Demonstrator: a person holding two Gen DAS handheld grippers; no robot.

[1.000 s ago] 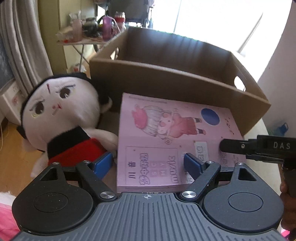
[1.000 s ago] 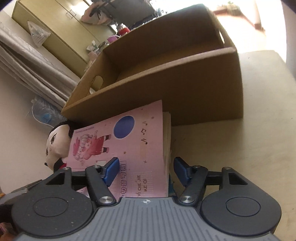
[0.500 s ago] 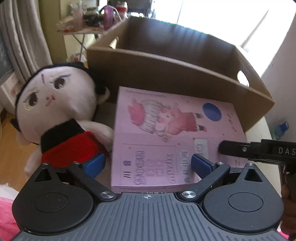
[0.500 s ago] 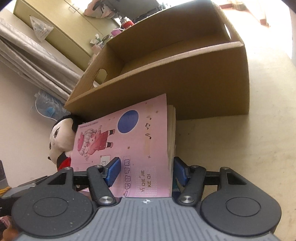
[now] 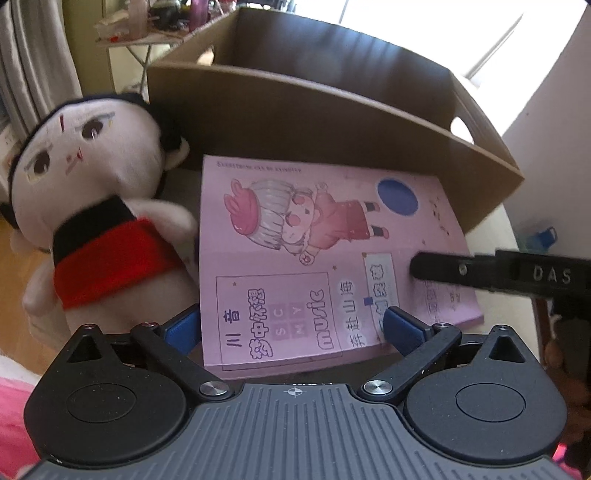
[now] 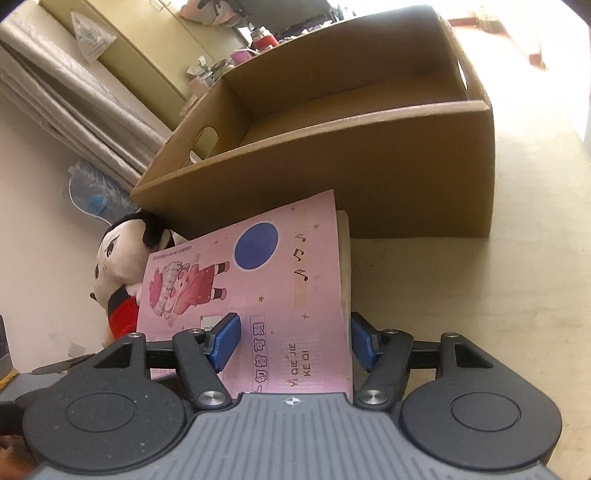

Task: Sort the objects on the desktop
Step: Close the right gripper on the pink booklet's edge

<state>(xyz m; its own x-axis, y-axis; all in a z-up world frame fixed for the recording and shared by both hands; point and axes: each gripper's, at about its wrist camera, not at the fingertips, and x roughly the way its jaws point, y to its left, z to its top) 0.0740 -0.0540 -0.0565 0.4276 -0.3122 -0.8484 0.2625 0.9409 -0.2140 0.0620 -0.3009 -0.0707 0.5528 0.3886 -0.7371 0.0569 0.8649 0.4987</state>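
Observation:
A thick pink music book lies in front of an open cardboard box, next to a plush doll in a red top. My left gripper stands open around the book's near corner. Its left pad is just off the book's edge and its right pad is over the cover. My right gripper is shut on the book at its other side, with one pad on the cover and one against the page stack. One of its black fingers shows resting on the cover. The box is empty as far as I can see.
The beige tabletop runs on to the right of the box. The doll fills the left side by the box corner. Off the table are a folding table with bottles, a water jug and a cupboard.
My left gripper's jaws have spread wide and let go of the book's near corner. The right gripper has kept its hold and stayed put.

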